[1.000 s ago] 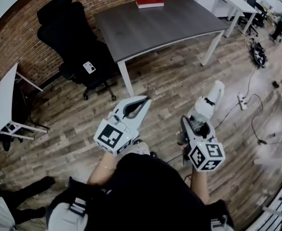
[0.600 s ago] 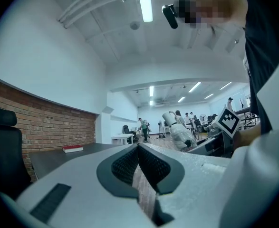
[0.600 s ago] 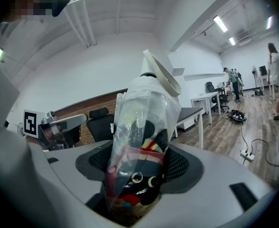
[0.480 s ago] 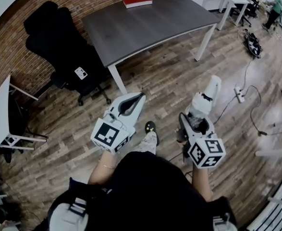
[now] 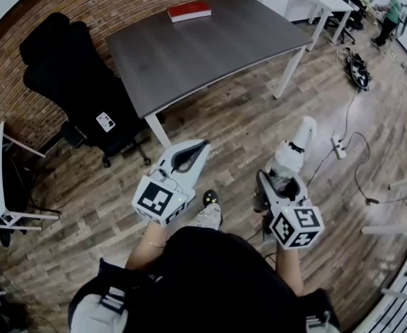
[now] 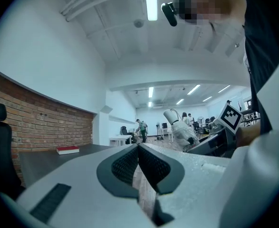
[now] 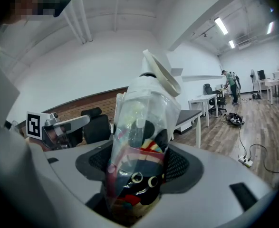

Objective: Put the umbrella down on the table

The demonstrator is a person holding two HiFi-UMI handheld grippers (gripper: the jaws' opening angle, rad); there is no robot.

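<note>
Table [image 5: 210, 47] ahead, book [image 5: 189, 10] at far edge | R gripper [image 5: 278, 186] clamps umbrella [image 5: 293, 151]; L gripper [image 5: 189, 158] closed, empty | lay flat by near edge.

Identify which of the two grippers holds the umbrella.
The right gripper: the folded, plastic-wrapped umbrella is clamped between its jaws. The left gripper is shut, with nothing between its jaws.

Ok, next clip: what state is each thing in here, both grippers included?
umbrella: folded, in a clear sleeve, held off the table.
right gripper: jaws shut on the umbrella.
left gripper: jaws together, nothing between them.
table: red book at its far end, umbrella not yet on it.
red book: closed, lying flat.
office chair: unoccupied, beside the table.
</note>
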